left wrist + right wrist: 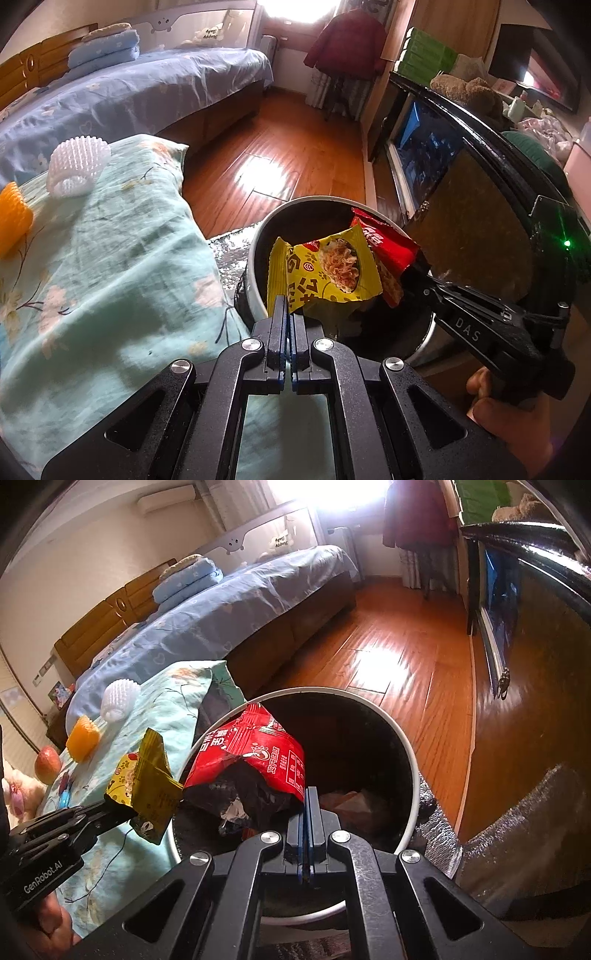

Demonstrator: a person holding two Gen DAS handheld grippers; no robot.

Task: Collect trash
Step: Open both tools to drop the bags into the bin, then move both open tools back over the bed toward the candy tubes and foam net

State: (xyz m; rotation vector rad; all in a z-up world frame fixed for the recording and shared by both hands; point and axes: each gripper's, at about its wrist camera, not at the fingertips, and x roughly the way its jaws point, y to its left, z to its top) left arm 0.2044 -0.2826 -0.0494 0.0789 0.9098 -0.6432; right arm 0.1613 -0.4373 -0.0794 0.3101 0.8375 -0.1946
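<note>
My left gripper [289, 301] is shut on the lower edge of a yellow snack wrapper [325, 273], which hangs over the round bin [255, 251] with a white rim and dark inside. My right gripper [308, 794] is shut on a red snack wrapper [255, 753], also held above the bin's [410, 760] mouth. In the left wrist view the right gripper [417, 269] comes in from the right with the red wrapper [388, 247] just behind the yellow one. From the right wrist camera, the left gripper [118, 812] holds the yellow wrapper [147, 786] at the bin's left rim.
A light green floral cloth [110, 258] covers the surface to the left, bearing a white foam fruit net [77, 166], an orange net [13, 218] and an apple [47, 764]. Wooden floor [280, 140], a blue bed [129, 88] and a dark cabinet [480, 206] surround the bin.
</note>
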